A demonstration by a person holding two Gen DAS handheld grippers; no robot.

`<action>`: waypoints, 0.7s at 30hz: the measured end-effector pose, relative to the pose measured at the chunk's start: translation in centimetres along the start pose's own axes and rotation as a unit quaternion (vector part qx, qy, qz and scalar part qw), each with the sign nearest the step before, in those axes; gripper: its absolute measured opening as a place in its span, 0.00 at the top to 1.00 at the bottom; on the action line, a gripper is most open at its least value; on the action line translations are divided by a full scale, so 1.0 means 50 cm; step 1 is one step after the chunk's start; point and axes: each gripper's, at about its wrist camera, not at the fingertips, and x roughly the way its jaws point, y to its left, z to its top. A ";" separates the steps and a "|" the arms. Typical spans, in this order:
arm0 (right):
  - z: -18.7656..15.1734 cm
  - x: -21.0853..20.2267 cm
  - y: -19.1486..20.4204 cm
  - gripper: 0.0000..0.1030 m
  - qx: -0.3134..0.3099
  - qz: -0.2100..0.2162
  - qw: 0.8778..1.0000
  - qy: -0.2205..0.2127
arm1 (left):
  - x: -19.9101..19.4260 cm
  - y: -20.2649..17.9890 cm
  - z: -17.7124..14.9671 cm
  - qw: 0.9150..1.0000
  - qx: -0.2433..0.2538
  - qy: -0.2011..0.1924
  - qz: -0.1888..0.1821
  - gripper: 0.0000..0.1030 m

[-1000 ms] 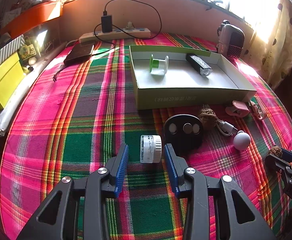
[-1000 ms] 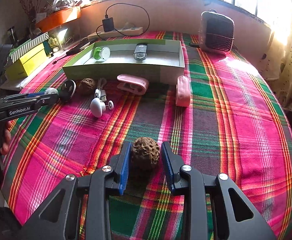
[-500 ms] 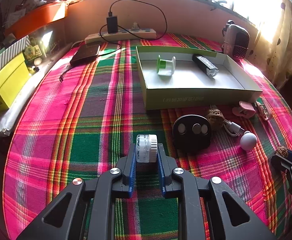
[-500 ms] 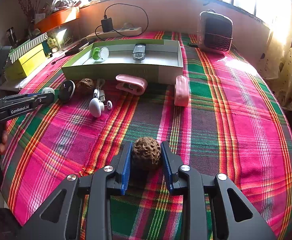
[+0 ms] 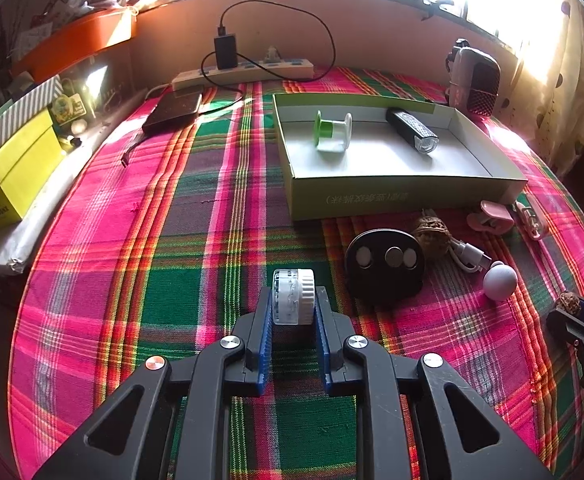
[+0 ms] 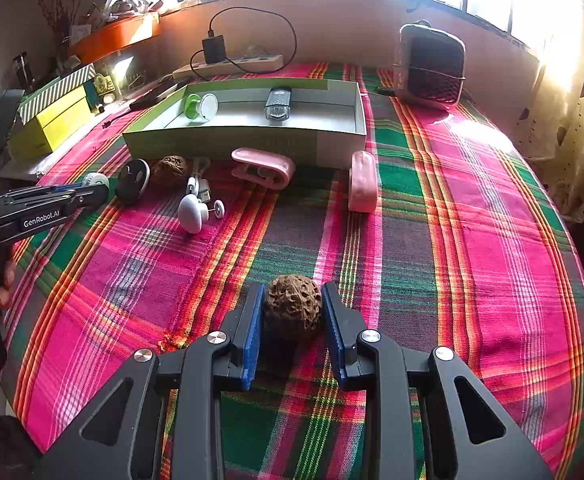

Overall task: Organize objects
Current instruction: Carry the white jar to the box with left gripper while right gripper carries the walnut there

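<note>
- Where the plaid cloth (image 5: pixel 139 208) runs green near the front, a white jar (image 5: pixel 293 297) lies on its side, clamped between the blue pads of the left gripper (image 5: pixel 293 312); those jaws have just closed on it.
- Over on a dark stripe, a walnut (image 6: pixel 293 307) sits pinched between the pads of the right gripper (image 6: pixel 293 312).
- Just right of the jar rests a black disc (image 5: pixel 385 266), with a second walnut (image 5: pixel 431 232), a white cable (image 5: pixel 470 254) and a white ball (image 5: pixel 500 282) beside it.
- Behind these stands a green tray (image 5: pixel 404 196), open-topped, holding a green spool (image 5: pixel 332 131) and a black lamp (image 5: pixel 412 130), well apart from each other.
- Against the tray's near wall lies a pink clip (image 6: pixel 263 167); a pink case (image 6: pixel 363 187) lies at its right corner.
- By the far wall are a power strip (image 5: pixel 247 72) with a charger (image 5: pixel 225 51) plugged in, and a small heater (image 6: pixel 430 66).
</note>
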 end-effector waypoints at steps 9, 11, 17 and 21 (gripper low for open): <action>0.008 0.001 0.005 0.71 -0.006 -0.005 1.000 0.002 | -0.003 0.008 0.002 1.000 0.003 -0.002 0.000 0.84; 0.015 -0.004 0.004 0.71 -0.003 -0.002 1.000 -0.004 | -0.009 0.020 0.004 1.000 0.003 -0.008 0.000 0.84; 0.036 -0.006 0.008 0.71 -0.005 0.000 1.000 -0.011 | -0.018 0.050 0.021 1.000 0.009 -0.020 -0.007 0.84; 0.052 -0.010 0.011 0.71 -0.006 0.002 1.000 -0.019 | -0.025 0.069 0.033 0.999 0.010 -0.028 -0.012 0.84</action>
